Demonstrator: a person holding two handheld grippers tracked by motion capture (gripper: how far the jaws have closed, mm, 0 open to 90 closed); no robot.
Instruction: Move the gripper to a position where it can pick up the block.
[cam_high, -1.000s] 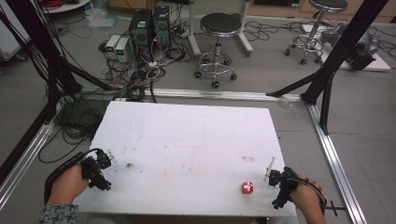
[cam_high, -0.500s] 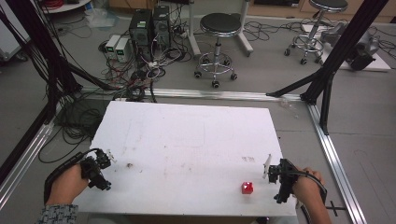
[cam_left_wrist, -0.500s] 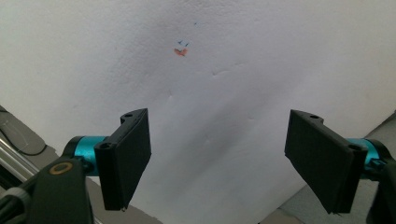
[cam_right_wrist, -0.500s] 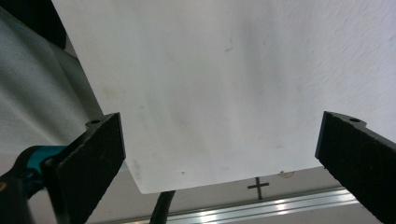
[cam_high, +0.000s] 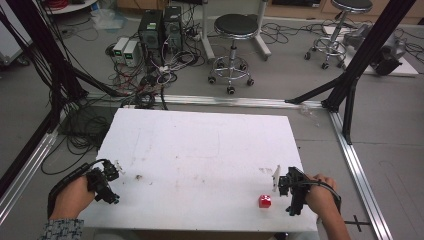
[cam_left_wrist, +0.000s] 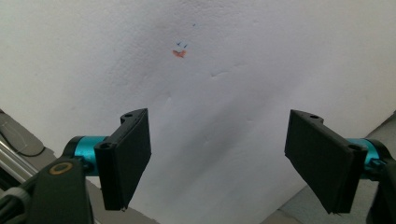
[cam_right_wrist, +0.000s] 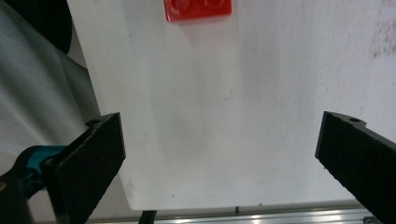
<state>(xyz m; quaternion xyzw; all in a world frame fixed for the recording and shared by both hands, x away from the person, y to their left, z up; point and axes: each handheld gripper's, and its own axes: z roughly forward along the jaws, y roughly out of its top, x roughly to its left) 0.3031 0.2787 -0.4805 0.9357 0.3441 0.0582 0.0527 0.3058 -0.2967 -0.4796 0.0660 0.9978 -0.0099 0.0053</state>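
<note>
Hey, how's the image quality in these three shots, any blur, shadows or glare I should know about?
High view: evenly lit but soft, so the red block lacks detail. Left gripper view: sharp, with faint grey shadows across the white table between the open jaws. Right gripper view: the red block is cut off by the top edge and slightly blurred, and there is bright glare on the metal rail at the bottom.

Right gripper now farther up counter, past red brick and rotated; brick, left side unmoved.
</note>
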